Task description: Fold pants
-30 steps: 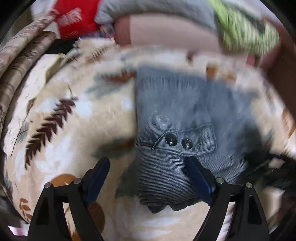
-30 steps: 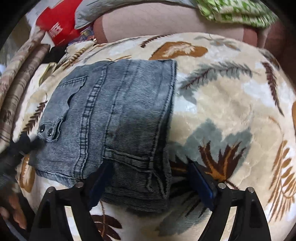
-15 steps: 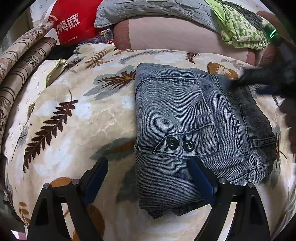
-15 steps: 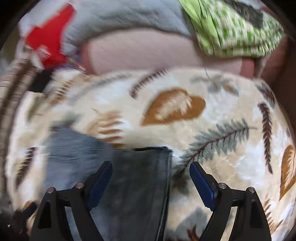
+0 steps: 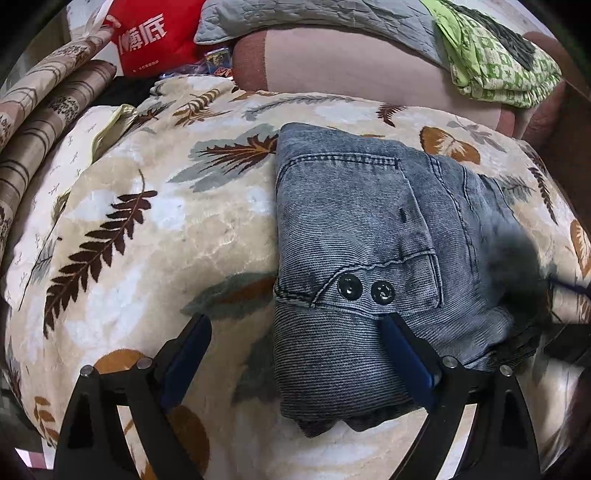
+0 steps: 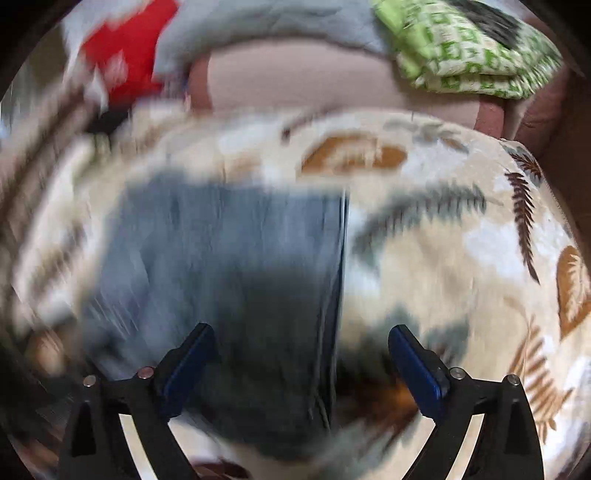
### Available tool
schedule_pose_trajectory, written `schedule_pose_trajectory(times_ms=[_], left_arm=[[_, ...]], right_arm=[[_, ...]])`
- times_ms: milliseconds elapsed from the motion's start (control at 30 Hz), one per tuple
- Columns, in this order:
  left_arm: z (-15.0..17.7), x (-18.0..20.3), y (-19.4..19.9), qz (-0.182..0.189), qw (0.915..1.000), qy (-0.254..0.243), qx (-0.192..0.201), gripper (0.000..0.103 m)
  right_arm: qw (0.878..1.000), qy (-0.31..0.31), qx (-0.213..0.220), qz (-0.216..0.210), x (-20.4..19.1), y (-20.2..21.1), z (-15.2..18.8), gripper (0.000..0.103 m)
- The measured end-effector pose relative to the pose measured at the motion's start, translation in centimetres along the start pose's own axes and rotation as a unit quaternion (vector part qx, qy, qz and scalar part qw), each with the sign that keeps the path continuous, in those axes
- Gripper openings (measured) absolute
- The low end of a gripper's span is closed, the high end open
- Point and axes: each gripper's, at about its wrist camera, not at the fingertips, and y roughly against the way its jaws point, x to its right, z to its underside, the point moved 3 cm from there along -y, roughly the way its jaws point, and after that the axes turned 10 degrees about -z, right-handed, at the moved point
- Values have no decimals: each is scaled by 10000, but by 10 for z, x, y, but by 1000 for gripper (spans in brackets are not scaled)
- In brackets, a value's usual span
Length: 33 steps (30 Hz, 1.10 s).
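The grey-blue denim pants (image 5: 369,240) lie folded into a compact rectangle on the leaf-print blanket (image 5: 147,240), a pocket flap with two dark snaps on top. My left gripper (image 5: 295,354) is open and empty, just above the bundle's near left edge. The right wrist view is motion-blurred; the pants (image 6: 229,277) show there as a dark blue patch. My right gripper (image 6: 301,354) is open and empty over their near right edge. A dark blur at the right of the left wrist view (image 5: 517,269) hides part of the pants.
A pink sofa back (image 5: 351,62) runs along the far side, with a grey quilt (image 5: 314,18) and a green patterned cloth (image 5: 495,62) on it. A red bag (image 5: 155,40) stands at the back left. Striped brown fabric (image 5: 44,110) lies at the left.
The right gripper swung up and away from the pants half a second ago and has come back down over their right edge, still moving. The left gripper has barely moved.
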Motion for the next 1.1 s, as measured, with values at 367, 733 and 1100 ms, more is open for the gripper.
schedule_pose_trajectory(times_ms=[367, 733, 1100], left_arm=[[24, -8, 65, 142, 9991, 155, 358, 93], [48, 1, 93, 205, 9987, 138, 445, 93], [57, -4, 104, 312, 9980, 174, 528, 93]], right_arm=[[9963, -357, 633, -452, 4, 79, 50, 103], [9940, -616, 533, -734, 2, 95, 124, 103], [9945, 51, 795, -685, -29, 121, 108, 103]])
